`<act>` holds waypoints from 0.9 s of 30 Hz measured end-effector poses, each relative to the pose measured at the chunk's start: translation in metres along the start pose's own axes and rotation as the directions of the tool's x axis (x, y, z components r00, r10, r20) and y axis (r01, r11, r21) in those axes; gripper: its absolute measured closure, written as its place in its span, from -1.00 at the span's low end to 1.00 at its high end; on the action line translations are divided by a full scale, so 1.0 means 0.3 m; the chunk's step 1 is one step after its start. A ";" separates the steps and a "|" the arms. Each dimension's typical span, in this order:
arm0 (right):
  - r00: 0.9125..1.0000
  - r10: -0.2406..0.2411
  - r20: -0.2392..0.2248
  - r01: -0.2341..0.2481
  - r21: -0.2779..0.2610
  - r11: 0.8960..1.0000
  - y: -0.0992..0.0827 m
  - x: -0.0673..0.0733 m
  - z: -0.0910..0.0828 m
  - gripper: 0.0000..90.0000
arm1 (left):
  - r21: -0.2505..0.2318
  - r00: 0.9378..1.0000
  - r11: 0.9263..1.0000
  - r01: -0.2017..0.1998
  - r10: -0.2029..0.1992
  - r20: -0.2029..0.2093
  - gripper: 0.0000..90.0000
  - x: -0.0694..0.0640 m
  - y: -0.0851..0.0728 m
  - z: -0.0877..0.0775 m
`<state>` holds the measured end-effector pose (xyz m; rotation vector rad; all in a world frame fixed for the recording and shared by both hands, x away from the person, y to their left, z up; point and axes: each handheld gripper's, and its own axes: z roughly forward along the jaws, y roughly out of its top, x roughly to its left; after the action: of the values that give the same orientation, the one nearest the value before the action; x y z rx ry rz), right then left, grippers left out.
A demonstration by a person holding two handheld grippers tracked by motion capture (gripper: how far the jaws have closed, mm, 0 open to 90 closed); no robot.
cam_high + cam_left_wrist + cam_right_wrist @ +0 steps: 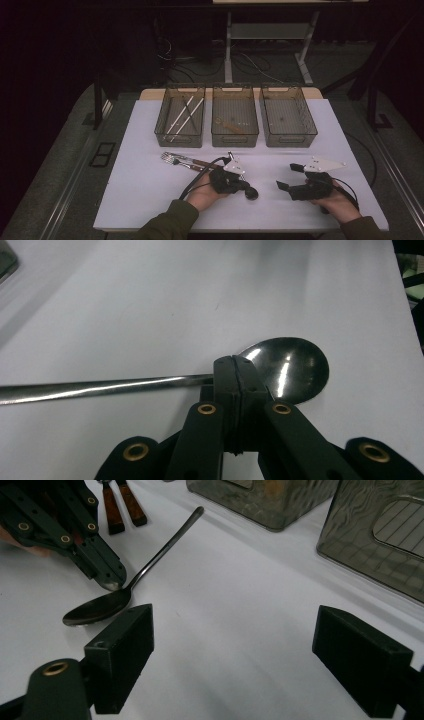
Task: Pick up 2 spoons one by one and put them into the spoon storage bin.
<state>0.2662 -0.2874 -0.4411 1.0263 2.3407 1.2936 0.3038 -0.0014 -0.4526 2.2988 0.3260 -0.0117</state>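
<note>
**Sorting cutlery into bins: spoon gripped, not yet binned**

Gripping the spoon [287, 367] with my left gripper [239, 184], fingers clamped tight at the neck where the handle meets the bowl. The spoon lies low over the bench [150, 200], near its front edge, between my two hands; I cannot tell whether the bowl touches the surface or is just off it. My right gripper [289, 176] hovers just beside it, fingers spread wide with nothing between them.

Done so far, judging by how things lie: the left bin [165, 127] holds chopsticks [184, 116], the middle bin [216, 131] holds one small brownish utensil [229, 125], which I can't identify. The right bin [309, 131] looks empty. Left to do: carry this spoon to a bin, probably middle or right, and then clear the forks [181, 160] with wooden handles lying on the bench just in front of the left and middle bins.

Room: the bench is open between my hands and the bin row, so a lift and forward carry is free. Watch the forks just to the left of my left hand; the spoon handle points toward them. Bin rims stand tall, so the spoon must go up over the front wall before release. The front bench edge is close behind my hands, the right edge well apart from the right gripper.
</note>
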 end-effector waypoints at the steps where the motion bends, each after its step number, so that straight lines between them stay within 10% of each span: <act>1: 1.000 0.001 0.000 -0.001 0.000 1.000 0.000 0.000 0.000 -0.63 | 0.000 1.000 1.000 -0.002 0.002 0.000 0.98 -0.003 0.004 0.005; 15: 1.000 0.010 0.003 -0.010 -0.018 1.000 0.004 -0.008 -0.015 -0.63 | -0.031 1.000 1.000 -0.005 0.006 0.026 0.98 -0.017 0.051 0.072; 27: 0.998 0.012 -0.063 -0.008 0.049 0.999 0.019 0.009 -0.013 -0.63 | -0.090 1.000 0.996 0.020 -0.021 -0.009 0.51 -0.010 0.008 -0.059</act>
<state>0.2647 -0.2860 -0.4340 1.0273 2.4287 1.2967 0.2999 0.0093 -0.4386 2.2073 0.3490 0.0042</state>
